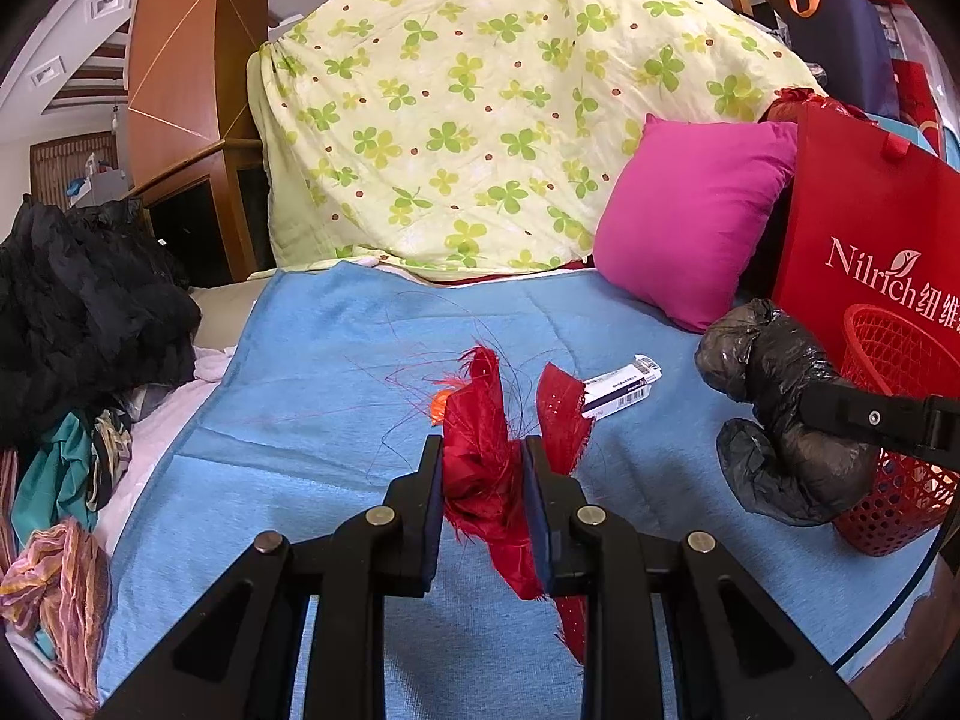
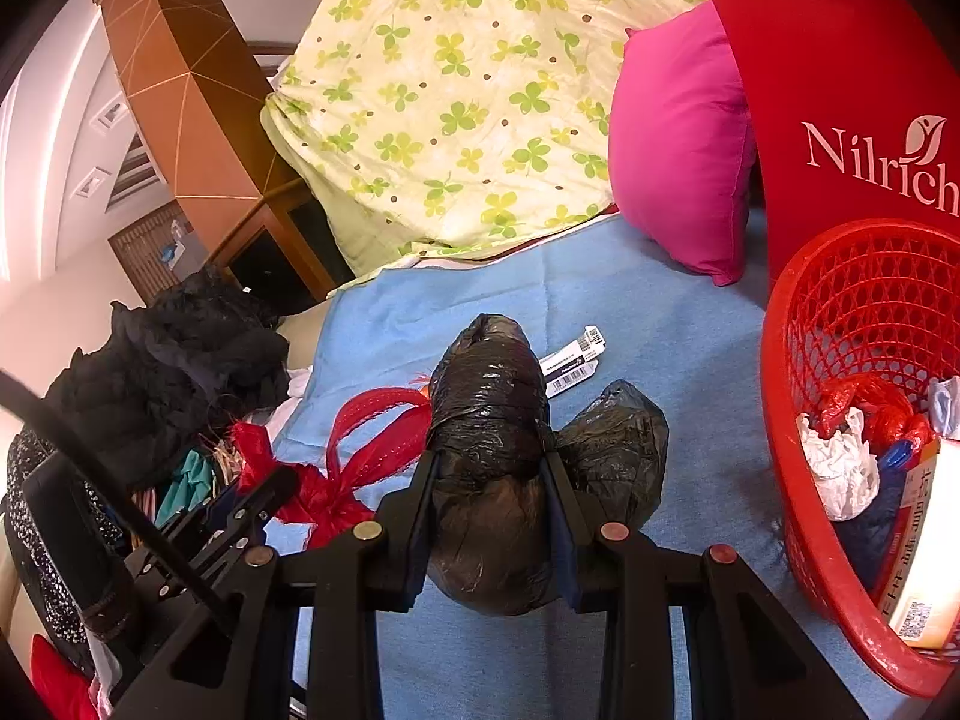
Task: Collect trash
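Observation:
My left gripper is shut on a frayed red fabric scrap just above the blue blanket. In the right wrist view that scrap shows at the left. My right gripper is shut on a crumpled black plastic bag, which also shows at the right of the left wrist view as the black bag. A small white barcoded box lies on the blanket beyond both, seen too as the white box. The red mesh basket at the right holds paper and wrappers.
A pink pillow and a red Nilrich bag stand behind the basket. A clover-print quilt rises at the back. Dark clothes and coloured fabrics pile up at the left edge of the bed.

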A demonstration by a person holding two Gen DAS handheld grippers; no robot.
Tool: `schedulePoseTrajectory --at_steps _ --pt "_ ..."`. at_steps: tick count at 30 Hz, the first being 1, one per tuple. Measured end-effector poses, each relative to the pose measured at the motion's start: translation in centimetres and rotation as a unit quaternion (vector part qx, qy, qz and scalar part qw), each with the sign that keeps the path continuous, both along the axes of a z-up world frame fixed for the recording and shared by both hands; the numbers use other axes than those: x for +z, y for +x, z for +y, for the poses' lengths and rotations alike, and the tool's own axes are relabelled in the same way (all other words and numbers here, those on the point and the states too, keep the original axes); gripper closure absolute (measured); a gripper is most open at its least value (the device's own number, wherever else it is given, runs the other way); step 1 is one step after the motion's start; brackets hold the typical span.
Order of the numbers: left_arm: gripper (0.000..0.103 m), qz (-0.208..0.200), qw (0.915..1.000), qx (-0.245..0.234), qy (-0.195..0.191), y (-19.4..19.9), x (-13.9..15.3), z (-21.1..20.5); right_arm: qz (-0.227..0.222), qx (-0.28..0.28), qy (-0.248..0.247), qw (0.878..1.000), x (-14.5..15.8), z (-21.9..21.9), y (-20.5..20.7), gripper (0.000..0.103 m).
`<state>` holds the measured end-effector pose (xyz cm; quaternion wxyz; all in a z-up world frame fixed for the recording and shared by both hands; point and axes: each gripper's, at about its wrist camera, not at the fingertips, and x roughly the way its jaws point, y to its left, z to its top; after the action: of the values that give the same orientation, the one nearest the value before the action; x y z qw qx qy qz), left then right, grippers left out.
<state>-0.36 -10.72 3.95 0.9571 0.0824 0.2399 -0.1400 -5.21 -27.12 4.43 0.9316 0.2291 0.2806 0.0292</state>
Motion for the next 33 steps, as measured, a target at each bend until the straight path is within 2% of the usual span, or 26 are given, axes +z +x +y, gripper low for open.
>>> schedulePoseTrajectory --at_steps 33 --pt "0.077 -0.002 0.9998 -0.014 0.016 -0.1 -0.4 -1.2 0.003 -0.007 -0.007 1.000 -0.2 -1.2 -0.4 0.068"
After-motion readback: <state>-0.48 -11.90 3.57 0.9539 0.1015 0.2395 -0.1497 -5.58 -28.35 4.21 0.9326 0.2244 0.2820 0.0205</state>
